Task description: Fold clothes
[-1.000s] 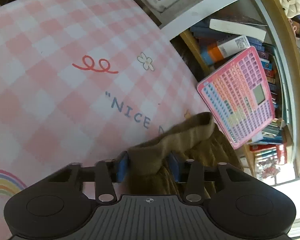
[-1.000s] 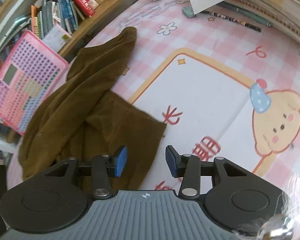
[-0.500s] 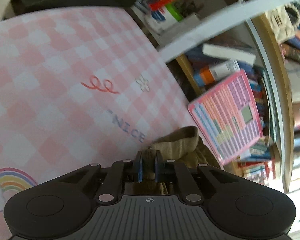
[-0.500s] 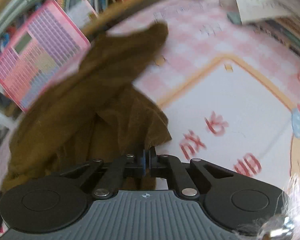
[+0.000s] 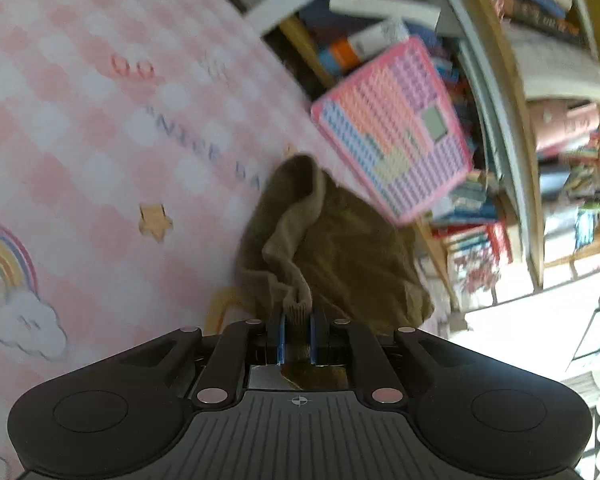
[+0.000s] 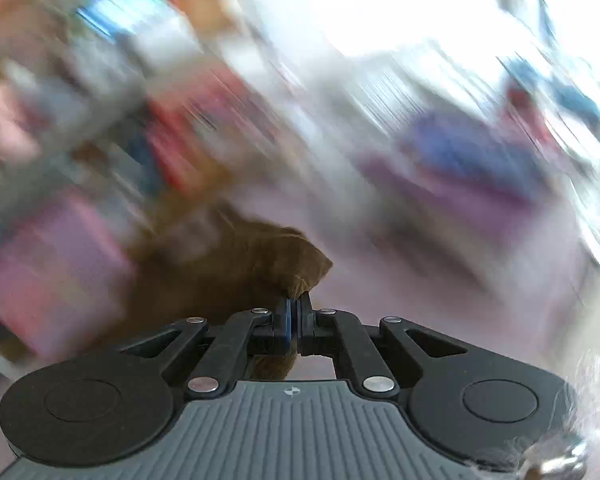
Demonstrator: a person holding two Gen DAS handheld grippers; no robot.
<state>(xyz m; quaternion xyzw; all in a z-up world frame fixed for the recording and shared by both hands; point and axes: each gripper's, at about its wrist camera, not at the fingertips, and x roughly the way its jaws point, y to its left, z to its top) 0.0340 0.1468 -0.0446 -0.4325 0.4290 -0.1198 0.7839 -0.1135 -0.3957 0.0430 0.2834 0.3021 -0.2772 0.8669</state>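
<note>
Brown garment point(image 5: 340, 248), soft, light, limp: hanging forward of both jaws, left gripper point(image 5: 297, 330) pinching its ribbed hem, right gripper point(image 6: 294, 316) clamping a corner, likely sagging between holds.

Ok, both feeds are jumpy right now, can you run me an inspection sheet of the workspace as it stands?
Surface: pink-and-white checked table mat with rainbow, cloud, star and lettering prints.
Job's things: brown soft fabric garment, bunched at the mat's edge, pinched at two points.
Clutter: pink plastic keypad toy with a small screen, beside the garment past the mat's edge.
Grippers: left hand-held gripper shut on a ribbed edge of the garment; right hand-held gripper shut on a garment corner.
Cables: nothing seen.
Surroundings: wooden bookshelves packed with books; the right wrist view is too motion-blurred to read beyond the garment.
</note>
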